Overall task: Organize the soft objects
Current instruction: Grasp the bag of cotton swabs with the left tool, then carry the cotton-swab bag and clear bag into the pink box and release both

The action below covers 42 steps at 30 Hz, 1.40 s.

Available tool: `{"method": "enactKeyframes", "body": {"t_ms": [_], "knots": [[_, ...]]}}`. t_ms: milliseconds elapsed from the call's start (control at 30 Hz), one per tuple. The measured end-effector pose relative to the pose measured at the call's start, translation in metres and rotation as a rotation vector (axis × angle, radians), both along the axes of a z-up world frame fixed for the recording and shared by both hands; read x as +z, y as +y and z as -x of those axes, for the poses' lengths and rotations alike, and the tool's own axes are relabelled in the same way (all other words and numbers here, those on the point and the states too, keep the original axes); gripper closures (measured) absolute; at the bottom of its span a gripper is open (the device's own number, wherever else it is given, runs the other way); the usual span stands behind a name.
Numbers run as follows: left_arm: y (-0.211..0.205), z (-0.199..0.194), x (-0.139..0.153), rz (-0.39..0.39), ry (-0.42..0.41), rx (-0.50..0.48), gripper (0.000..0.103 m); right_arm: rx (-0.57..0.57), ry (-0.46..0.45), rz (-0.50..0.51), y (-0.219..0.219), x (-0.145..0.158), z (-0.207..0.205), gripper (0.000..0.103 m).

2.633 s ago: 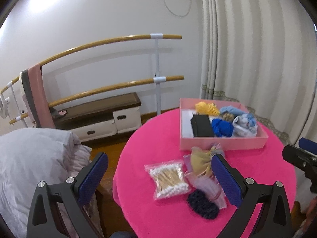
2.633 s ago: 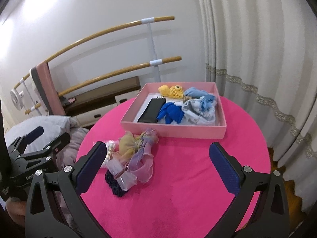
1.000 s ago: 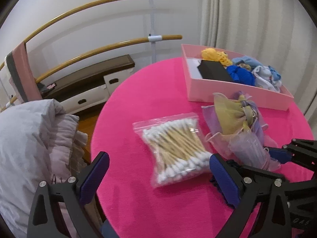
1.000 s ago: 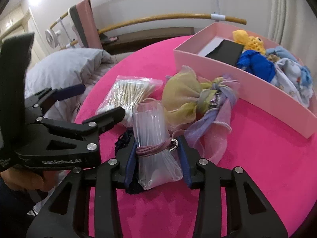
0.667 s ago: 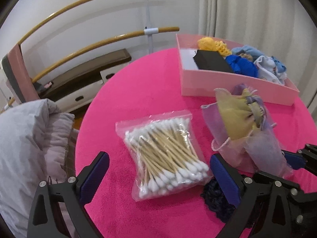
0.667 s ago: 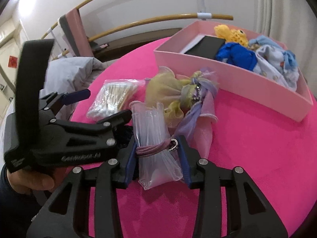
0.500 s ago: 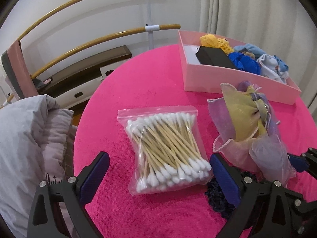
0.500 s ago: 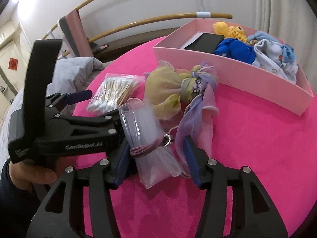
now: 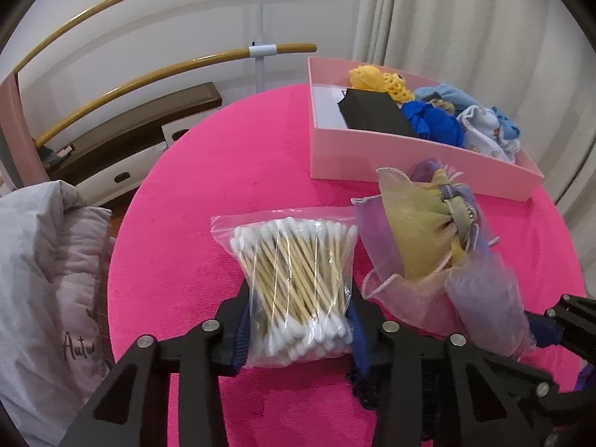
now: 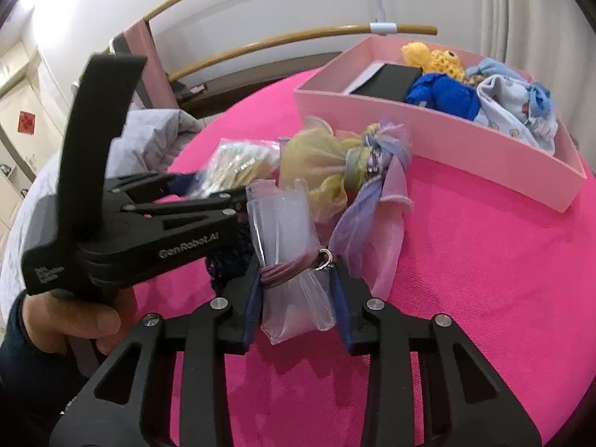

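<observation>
Here, in the left wrist view, the left gripper (image 9: pixel 298 331) is closing on the bag of cotton swabs (image 9: pixel 294 283), the pink box (image 9: pixel 391 152) ahead and right on the pink surface (image 9: pixel 231 171). In the right wrist view, the right gripper (image 10: pixel 296 298) is closing on the rolled clear pouch (image 10: pixel 287 257), nearer the box.

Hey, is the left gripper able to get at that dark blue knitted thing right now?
Probably not. The left gripper has its jaws closing on the bag of cotton swabs, which covers most of the dark blue knitted piece; only its edge shows.
</observation>
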State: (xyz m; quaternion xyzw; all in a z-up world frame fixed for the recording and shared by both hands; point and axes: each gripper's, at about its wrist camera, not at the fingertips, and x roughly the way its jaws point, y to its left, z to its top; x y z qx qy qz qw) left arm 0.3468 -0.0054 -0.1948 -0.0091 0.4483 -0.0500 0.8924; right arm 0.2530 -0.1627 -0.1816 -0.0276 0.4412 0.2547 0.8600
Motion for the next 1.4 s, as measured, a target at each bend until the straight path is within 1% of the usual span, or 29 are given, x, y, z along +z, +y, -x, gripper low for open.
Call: {"method": "enactKeyframes", "body": {"t_ms": [133,267,433,700,900,1067,1133,1200,1367,1400], "knots": [[0.004,0.01,0.008,0.006,-0.017,0.013,0.065,-0.006,-0.012,-0.028,-0.004,0.01,0.002,0.072],[0.006,0.025,0.024,0.0,-0.052,0.017,0.065,-0.017,-0.033,-0.039,-0.004,0.021,0.005,0.072],[0.004,0.043,0.052,-0.002,-0.108,0.02,0.065,-0.039,-0.082,-0.049,-0.005,0.045,0.008,0.072],[-0.005,0.072,0.103,-0.013,-0.21,0.0,0.065,-0.12,-0.167,-0.061,-0.02,0.086,-0.001,0.072],[-0.016,0.075,0.126,-0.007,-0.246,-0.023,0.065,-0.189,-0.215,-0.04,-0.033,0.106,-0.011,0.072],[-0.027,0.068,0.14,0.01,-0.264,-0.046,0.065,-0.217,-0.24,-0.047,-0.044,0.119,-0.017,0.072],[-0.028,0.069,0.146,0.012,-0.275,-0.052,0.065,-0.22,-0.24,-0.066,-0.049,0.122,-0.018,0.071],[-0.029,0.071,0.149,0.013,-0.281,-0.058,0.065,-0.215,-0.223,-0.097,-0.055,0.122,-0.021,0.071],[-0.029,0.073,0.149,0.005,-0.275,-0.072,0.065,-0.208,-0.196,-0.1,-0.058,0.111,-0.024,0.071],[-0.027,0.067,0.147,0.004,-0.271,-0.073,0.065,-0.21,-0.196,-0.099,-0.058,0.11,-0.023,0.071]]}}
